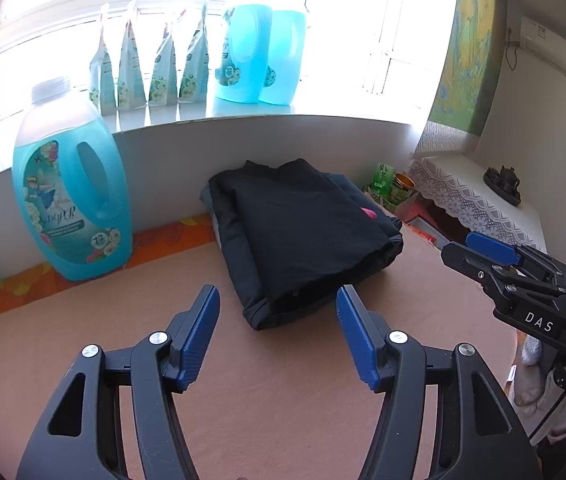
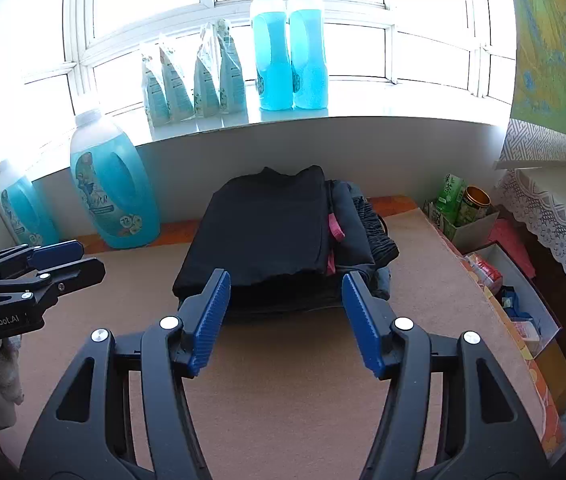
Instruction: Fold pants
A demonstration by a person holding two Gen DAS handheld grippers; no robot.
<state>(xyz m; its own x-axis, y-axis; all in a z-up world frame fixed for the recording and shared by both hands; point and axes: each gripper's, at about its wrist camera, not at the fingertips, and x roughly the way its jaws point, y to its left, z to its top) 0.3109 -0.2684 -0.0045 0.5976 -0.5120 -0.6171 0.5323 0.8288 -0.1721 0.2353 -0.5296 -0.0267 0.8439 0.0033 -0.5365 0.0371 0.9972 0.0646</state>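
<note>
My left gripper point(image 1: 278, 334) hung over the tan mat point(image 1: 243, 400) with its jaws spread wide and nothing between them, the blue pads just short of the near edge of the pants point(image 1: 299, 232). The pants lay folded into a dark, flat bundle on top of a small stack of other dark clothes point(image 2: 367, 240), toward the back of the mat and close to the wall under the windowsill point(image 2: 323, 120). My right gripper point(image 2: 286, 320) faced the same stack from its near edge, jaws likewise spread and holding nothing; a pink scrap point(image 2: 336, 228) showed between the layers on the stack's right side. In the left wrist view the right gripper point(image 1: 483, 248) appeared off to the right, apart from the pants, and from that side angle I could not tell its gap; in the right wrist view the left gripper point(image 2: 63, 258) sat well off to the left. A big blue bottle point(image 1: 69, 200) stood on the mat's orange border to the left of the stack, a second one point(image 2: 23, 208) beyond it. On the sill stood four pouches point(image 2: 193, 80) and two more blue bottles point(image 2: 289, 52). To the right, off the mat, were a green carton point(image 2: 452, 192) and a gold tin point(image 2: 476, 200) in a box.
</note>
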